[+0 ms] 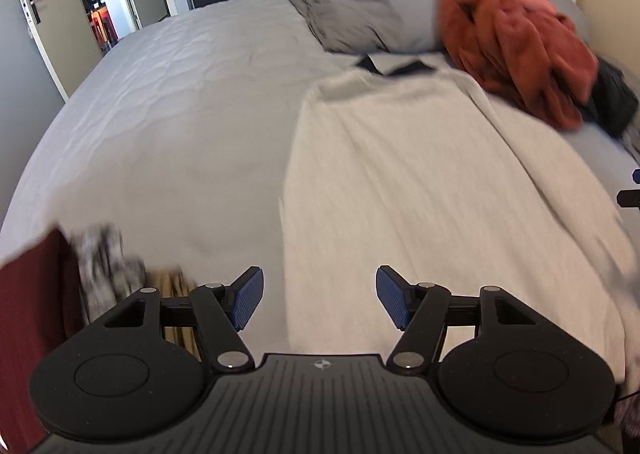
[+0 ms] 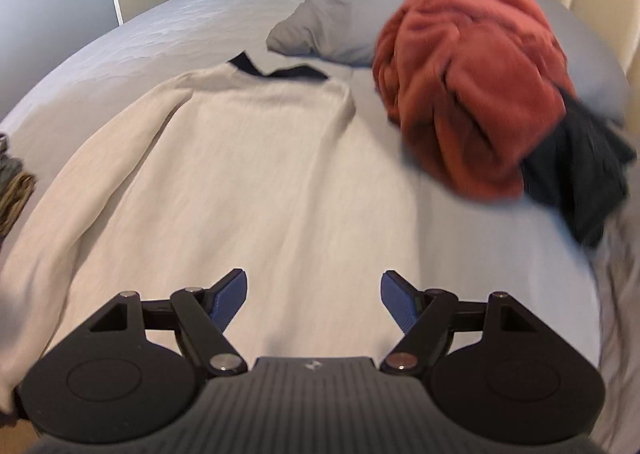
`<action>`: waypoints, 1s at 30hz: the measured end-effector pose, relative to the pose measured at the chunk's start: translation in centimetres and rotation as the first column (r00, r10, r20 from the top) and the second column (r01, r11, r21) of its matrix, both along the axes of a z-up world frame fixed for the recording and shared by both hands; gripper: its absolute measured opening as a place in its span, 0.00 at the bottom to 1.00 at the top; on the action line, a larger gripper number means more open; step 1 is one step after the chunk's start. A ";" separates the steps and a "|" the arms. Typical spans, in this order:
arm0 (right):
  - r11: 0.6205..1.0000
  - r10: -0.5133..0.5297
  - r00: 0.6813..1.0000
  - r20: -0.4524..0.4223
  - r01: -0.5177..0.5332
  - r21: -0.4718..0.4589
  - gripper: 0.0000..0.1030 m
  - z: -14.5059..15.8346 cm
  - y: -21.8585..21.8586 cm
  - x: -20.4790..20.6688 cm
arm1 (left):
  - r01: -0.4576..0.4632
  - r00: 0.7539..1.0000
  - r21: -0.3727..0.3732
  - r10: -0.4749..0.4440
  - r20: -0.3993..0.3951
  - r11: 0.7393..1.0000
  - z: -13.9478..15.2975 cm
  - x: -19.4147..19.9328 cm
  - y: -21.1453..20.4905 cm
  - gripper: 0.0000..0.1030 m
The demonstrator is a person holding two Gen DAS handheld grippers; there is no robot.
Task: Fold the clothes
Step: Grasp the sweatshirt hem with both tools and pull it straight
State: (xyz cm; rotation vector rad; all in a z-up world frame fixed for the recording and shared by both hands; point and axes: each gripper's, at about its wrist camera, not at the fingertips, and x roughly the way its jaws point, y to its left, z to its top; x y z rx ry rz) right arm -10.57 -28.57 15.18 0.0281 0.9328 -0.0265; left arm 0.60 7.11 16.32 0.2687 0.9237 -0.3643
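A cream sweater (image 2: 248, 174) with a dark collar (image 2: 276, 70) lies flat on the grey bed (image 2: 152, 34), collar toward the pillows. In the left wrist view the same sweater (image 1: 420, 182) fills the right half, its collar (image 1: 396, 66) near the pillows. My left gripper (image 1: 319, 298) hovers open over the sweater's lower left edge, nothing between its blue pads. My right gripper (image 2: 313, 300) hangs open above the sweater's lower part, also holding nothing. The right gripper's tip (image 1: 630, 196) peeks in at the left wrist view's right edge.
A rust-red fleecy garment (image 2: 468, 86) lies heaped on a dark garment (image 2: 580, 174) at the right, against grey pillows (image 2: 340, 14). A dark red item (image 1: 32, 318) and patterned folded clothes (image 1: 108, 266) sit at the bed's near left. An open door (image 1: 36, 10) stands behind.
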 end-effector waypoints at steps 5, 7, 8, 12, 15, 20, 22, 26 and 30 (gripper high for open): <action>1.000 -0.016 1.000 -0.010 0.017 0.020 0.74 -2.7 1.2 -5.5 | -0.006 0.999 0.008 0.006 -0.033 1.000 -3.5 -4.9 0.1 0.60; 1.000 -0.001 1.000 -0.017 0.001 0.020 0.74 -3.7 1.8 -6.9 | 0.007 0.999 0.030 -0.005 -0.043 1.000 -4.9 -6.8 -0.1 0.60; 1.000 0.005 1.000 -0.019 -0.005 0.018 0.74 -4.1 2.1 -7.5 | 0.017 0.999 0.038 -0.015 -0.045 0.999 -5.6 -7.7 -0.3 0.60; 1.000 0.008 0.999 -0.052 -0.007 0.031 0.75 -5.9 3.4 -9.4 | 0.071 0.995 0.061 -0.066 -0.070 0.996 -8.0 -10.6 -1.2 0.60; 0.999 0.036 0.994 -0.103 -0.036 0.004 0.74 -7.6 4.4 -9.5 | 0.094 0.992 0.062 -0.088 -0.090 0.994 -8.9 -11.1 -1.7 0.60; 0.998 0.038 0.991 -0.126 -0.030 0.062 0.33 -8.0 3.8 -9.5 | 0.046 0.991 0.024 -0.042 -0.128 0.999 -9.1 -10.0 -0.5 0.41; 0.995 0.011 0.992 -0.122 0.002 0.102 0.19 -7.2 2.9 -9.6 | -0.001 0.989 -0.020 -0.002 -0.147 1.000 -8.4 -9.3 0.6 0.25; 0.994 -0.068 0.994 -0.089 0.075 0.074 0.04 -5.8 0.7 -10.1 | -0.039 0.988 -0.014 0.037 -0.152 0.999 -8.3 -9.1 1.8 0.02; 0.982 -0.170 0.985 -0.040 0.173 0.072 0.04 -4.3 -2.2 -10.6 | -0.023 0.989 -0.033 0.018 -0.143 0.999 -7.9 -9.8 1.5 0.03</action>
